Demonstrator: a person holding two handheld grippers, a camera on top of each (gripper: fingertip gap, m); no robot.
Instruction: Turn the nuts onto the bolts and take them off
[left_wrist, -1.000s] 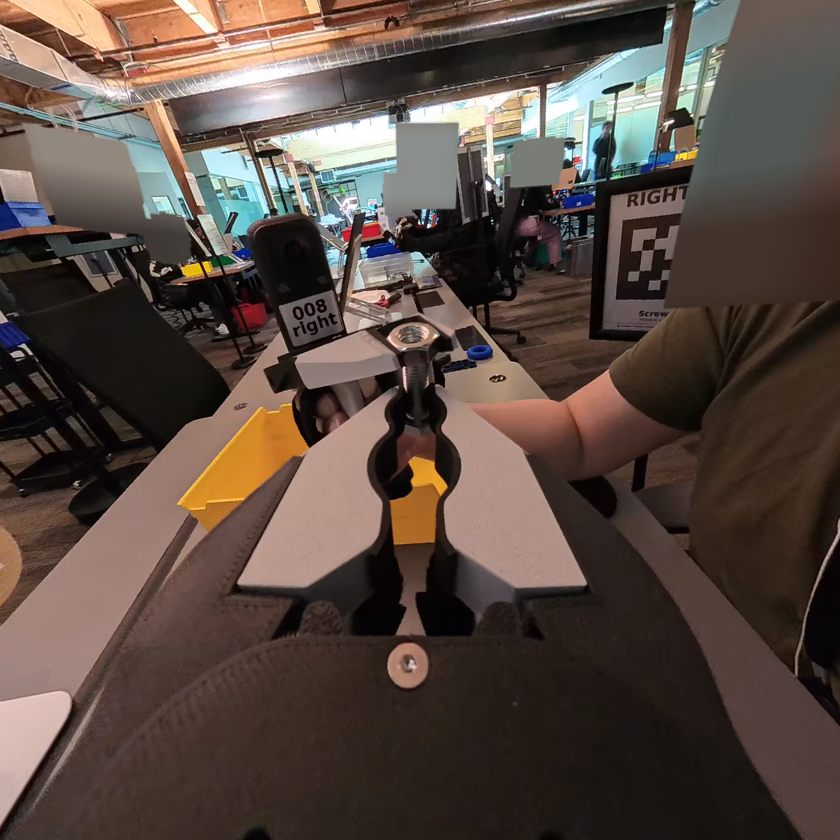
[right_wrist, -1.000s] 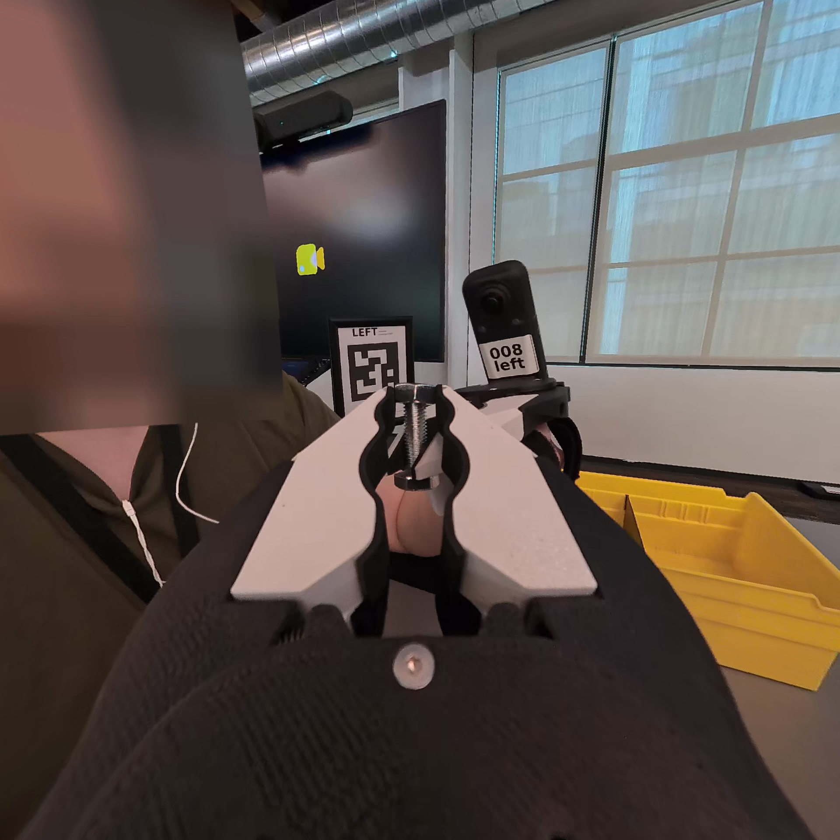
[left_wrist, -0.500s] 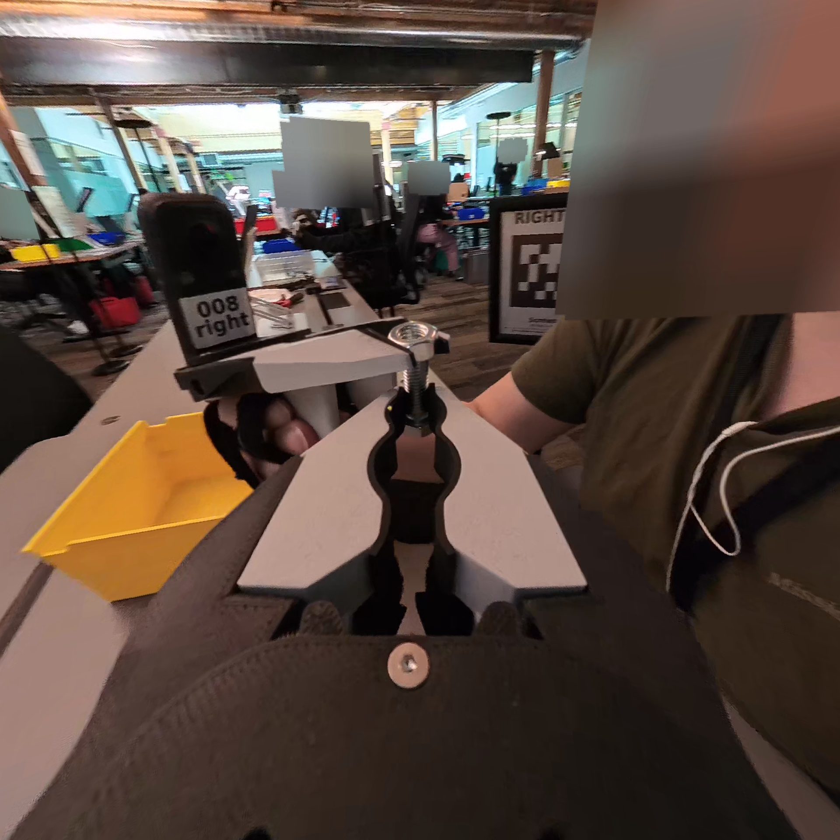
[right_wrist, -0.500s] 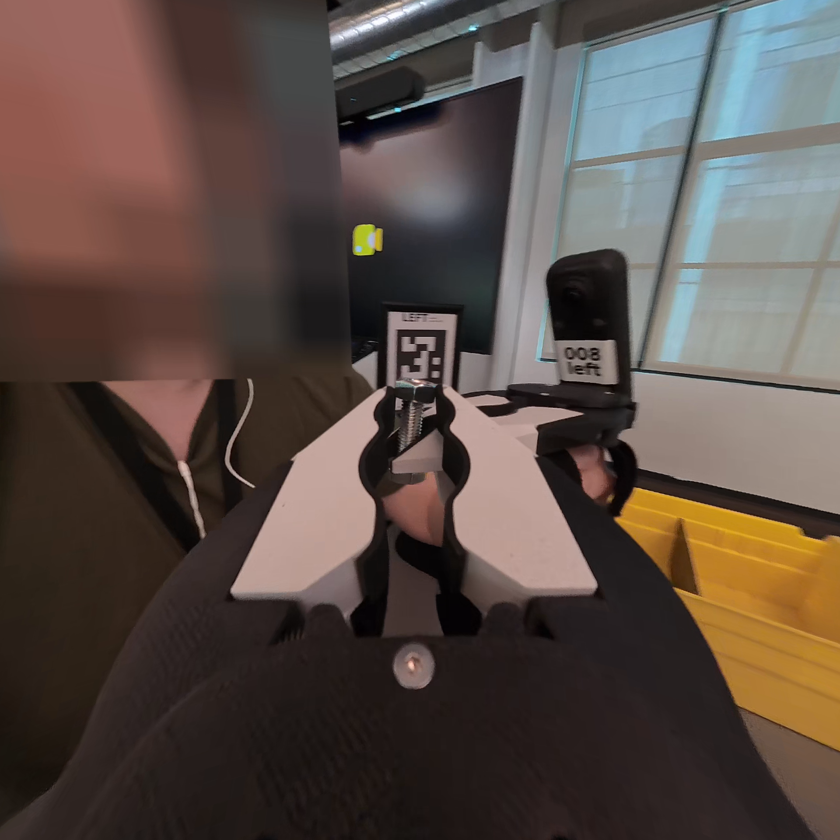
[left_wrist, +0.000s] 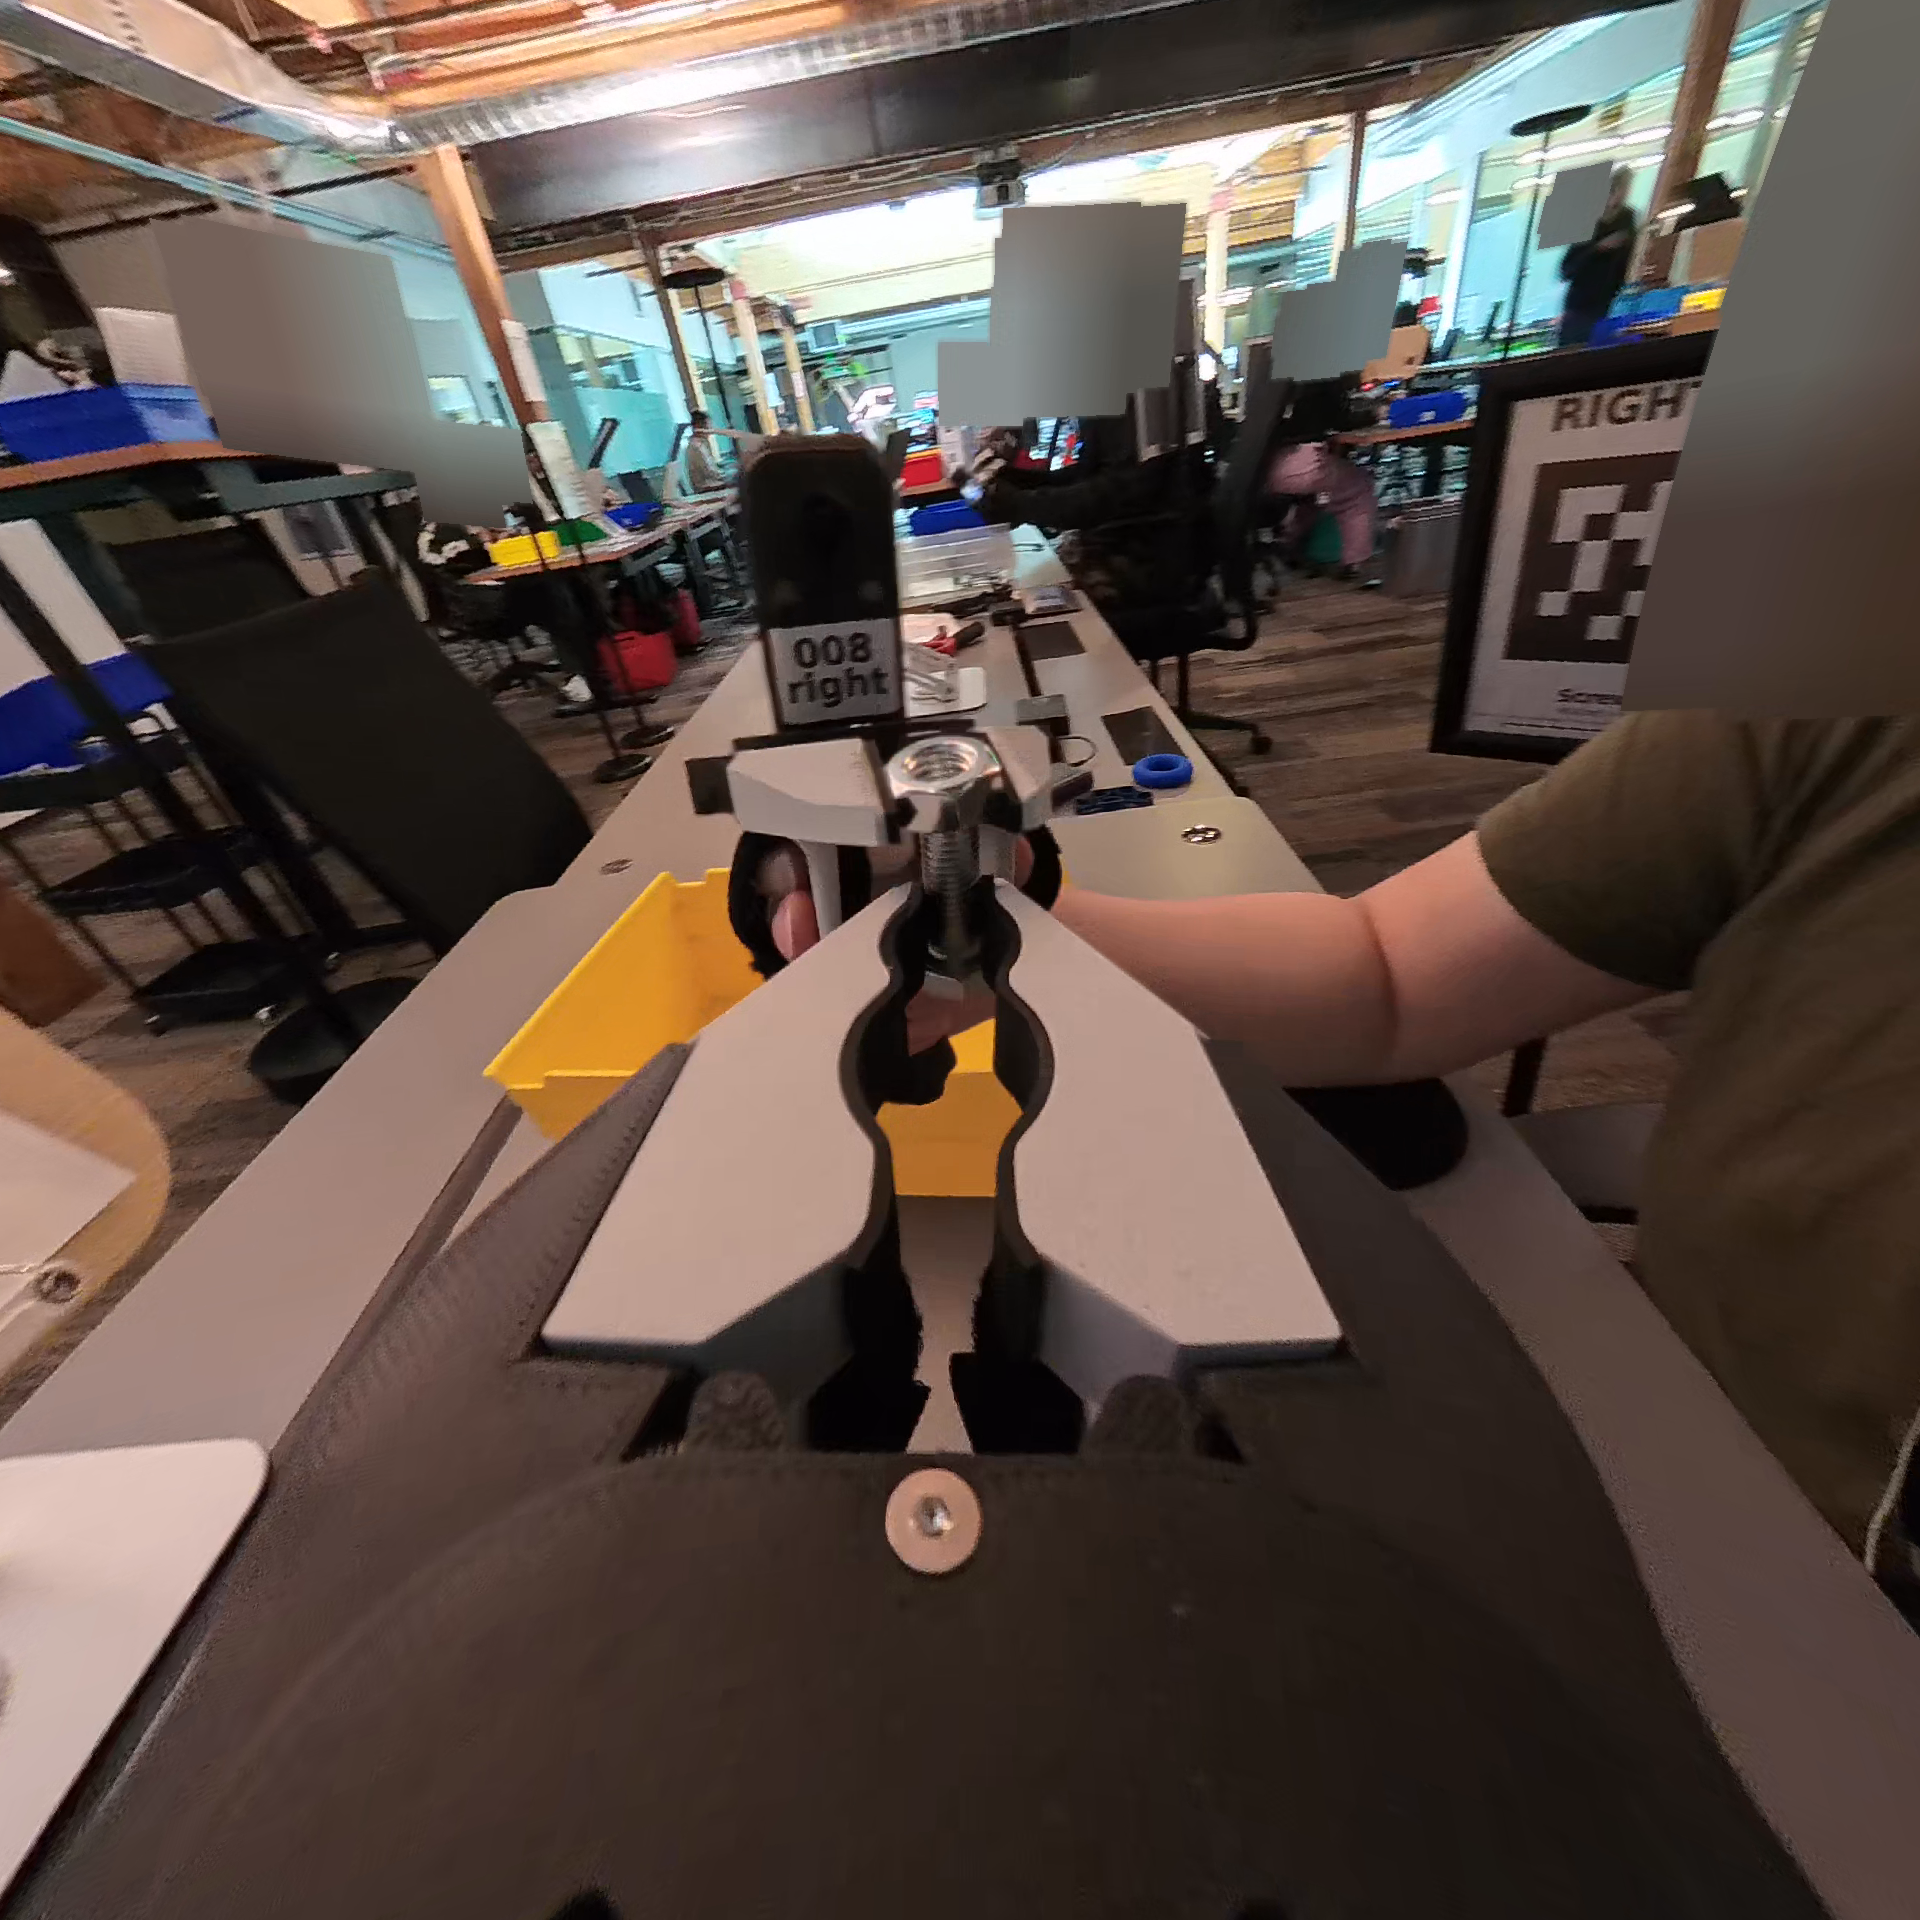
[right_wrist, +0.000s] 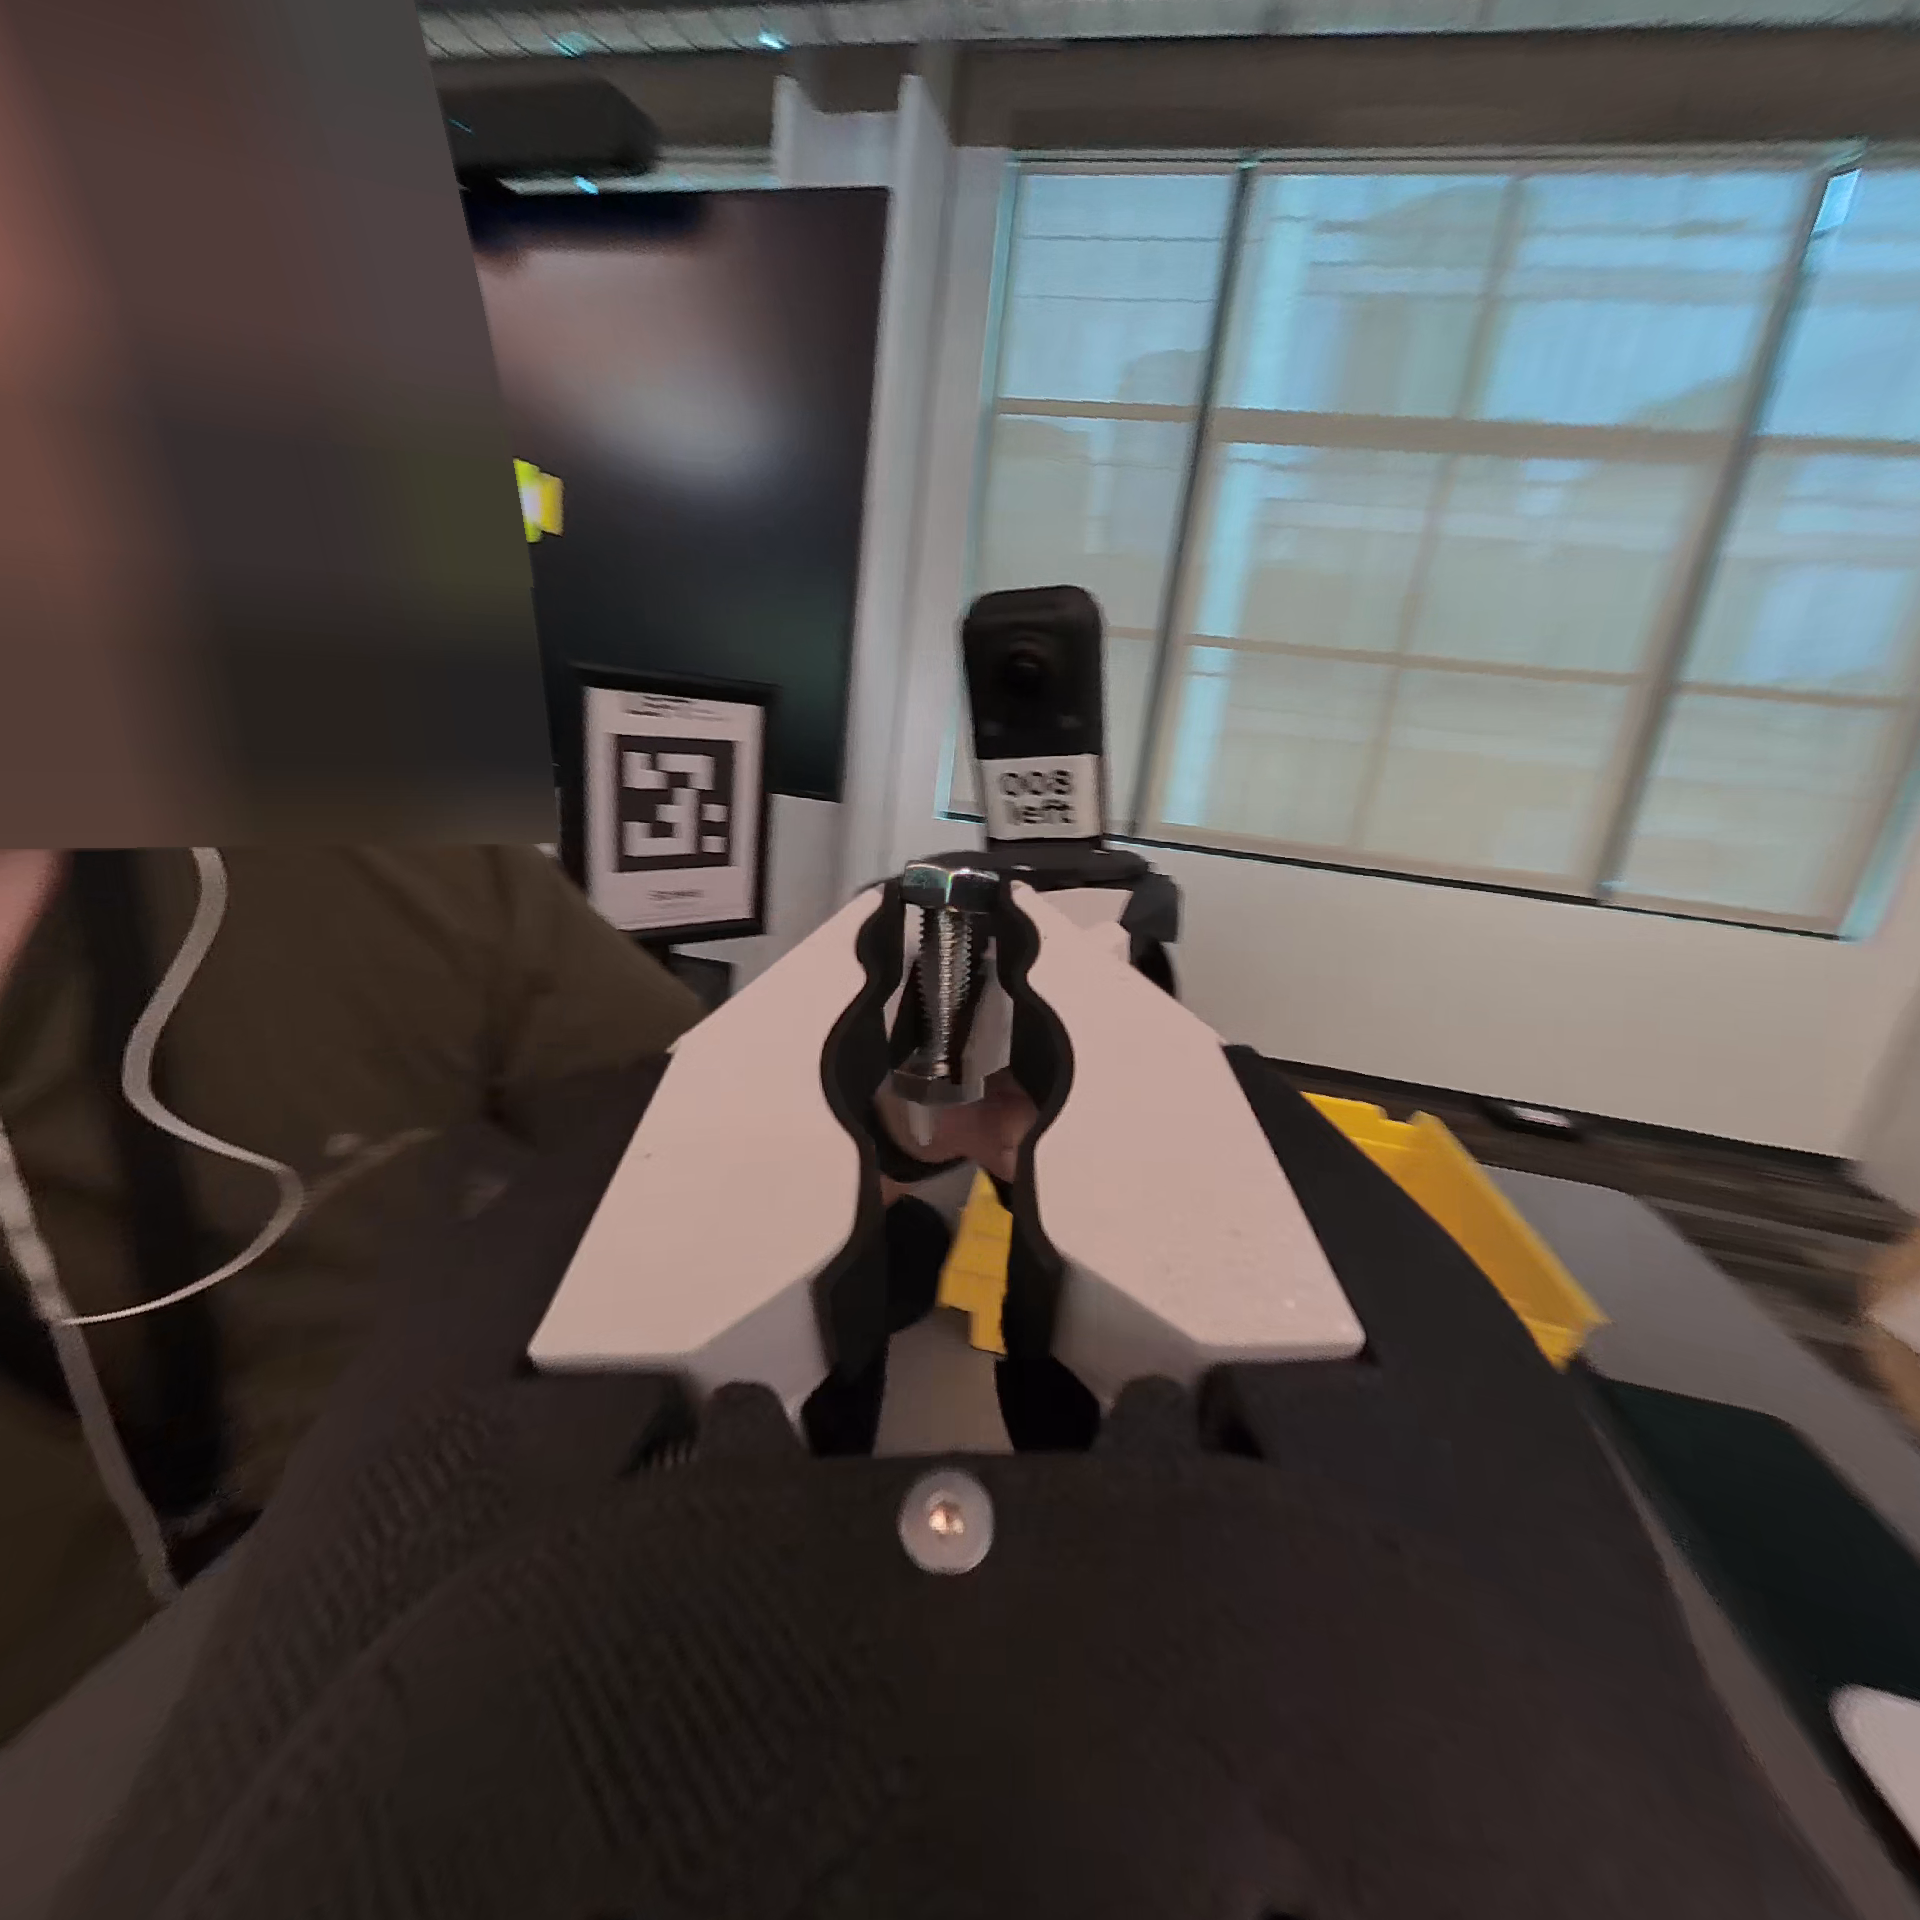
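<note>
A steel bolt (left_wrist: 948, 883) is held in the air between my two grippers. My left gripper (left_wrist: 951, 935) is shut on the bolt's head end, shank pointing away. A hex nut (left_wrist: 940, 771) sits on the far tip of the bolt, its threaded hole showing. My right gripper (left_wrist: 940, 800) faces the left one and is shut on that nut. In the right wrist view the right gripper (right_wrist: 948, 906) clamps the nut (right_wrist: 948, 888). The bolt (right_wrist: 943, 997) runs down to its head, held in the left gripper's fingers (right_wrist: 987, 1023).
A yellow bin (left_wrist: 623, 997) stands on the grey table (left_wrist: 312, 1195) below the grippers; it also shows in the right wrist view (right_wrist: 1455, 1195). The person's arm (left_wrist: 1299, 987) reaches in from the right. A blue ring (left_wrist: 1161, 770) and framed marker boards (left_wrist: 1558, 561) lie beyond. Only a small space, under 4 cm, lies between the two pairs of fingers.
Both grippers kept their hold. The pair swung back from facing the person to over the table and bin. The right gripper has turned about the bolt's axis relative to the left.
</note>
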